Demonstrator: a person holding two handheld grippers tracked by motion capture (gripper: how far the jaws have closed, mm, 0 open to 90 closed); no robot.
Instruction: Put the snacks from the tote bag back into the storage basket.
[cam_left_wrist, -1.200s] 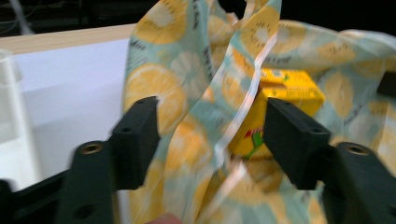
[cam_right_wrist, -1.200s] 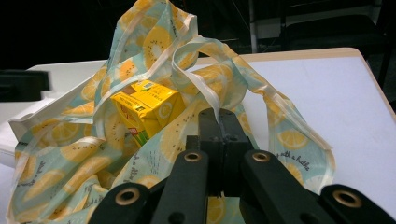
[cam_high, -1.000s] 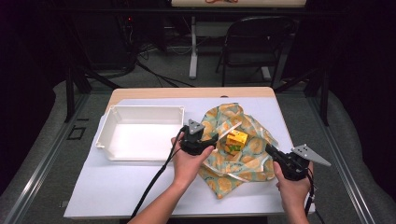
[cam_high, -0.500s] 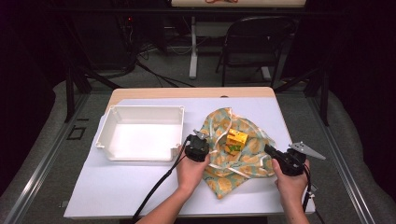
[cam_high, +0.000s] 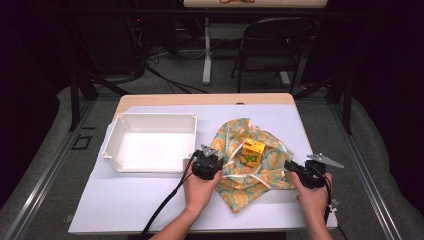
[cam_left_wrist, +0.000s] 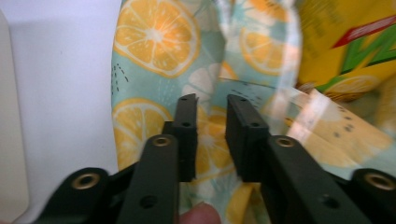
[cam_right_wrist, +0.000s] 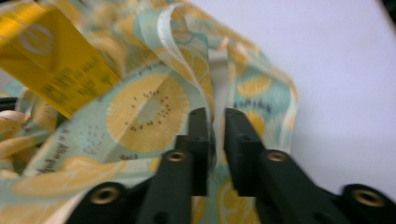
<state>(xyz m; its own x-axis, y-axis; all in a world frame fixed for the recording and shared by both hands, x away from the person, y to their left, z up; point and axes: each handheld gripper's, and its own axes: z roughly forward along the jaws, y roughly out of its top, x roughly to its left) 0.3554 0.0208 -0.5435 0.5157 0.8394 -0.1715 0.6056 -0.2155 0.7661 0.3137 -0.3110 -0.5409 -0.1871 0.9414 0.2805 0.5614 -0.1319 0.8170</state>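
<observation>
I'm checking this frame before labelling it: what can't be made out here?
- Print on the yellow carton: blurred and cut by the edge in the left gripper view, too small in the high view.
- Cloth under the carton: hidden in the high view.
- Whether the right gripper pinches the cloth's white edge: blurred in the right gripper view.
- Left gripper jaw tips: covered by its body in the high view.

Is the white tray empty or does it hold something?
Empty: the high view shows the white tray with a bare floor; the yellow carton sits on the cloth.
</observation>
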